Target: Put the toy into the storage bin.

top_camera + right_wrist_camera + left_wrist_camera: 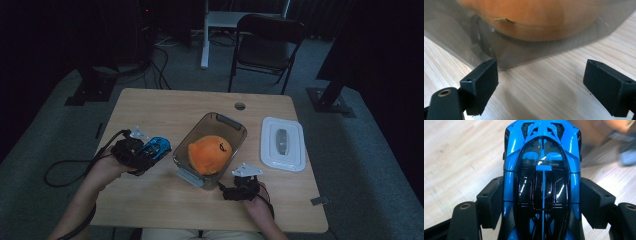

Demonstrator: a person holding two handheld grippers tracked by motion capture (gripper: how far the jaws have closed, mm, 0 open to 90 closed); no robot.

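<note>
A pale wood-grain bench (165, 107) with a round cable hole near its far edge carried the whole scene, set in a dim room with a black folding chair (265, 42) standing behind it on the grey floor. Near the middle of the bench sat a clear, smoky plastic rectangular container (235, 127), lying at an angle, and inside it rested a rounded orange soft toy (210, 154) that took up most of the nearer half. To the right of the container, apart from it, lay a white rectangular plastic lid (283, 144) with a grey tab at its centre.

At the left of the container, the left gripper (145, 156) was held above the bench in the person's left hand (102, 169), its black fingers (490, 203) pressed against both flanks of a glossy blue and black toy sports car (542, 177). In the high view the car's nose pointed toward the container's left wall, close beside it but not touching.

The right gripper (241, 189), in the person's right hand (261, 202), stood low at the container's near right corner. Its fingers (480, 83) were spread wide with nothing but bare bench between them, and the container's wall, with the orange toy behind it, lay just ahead of them.
</note>
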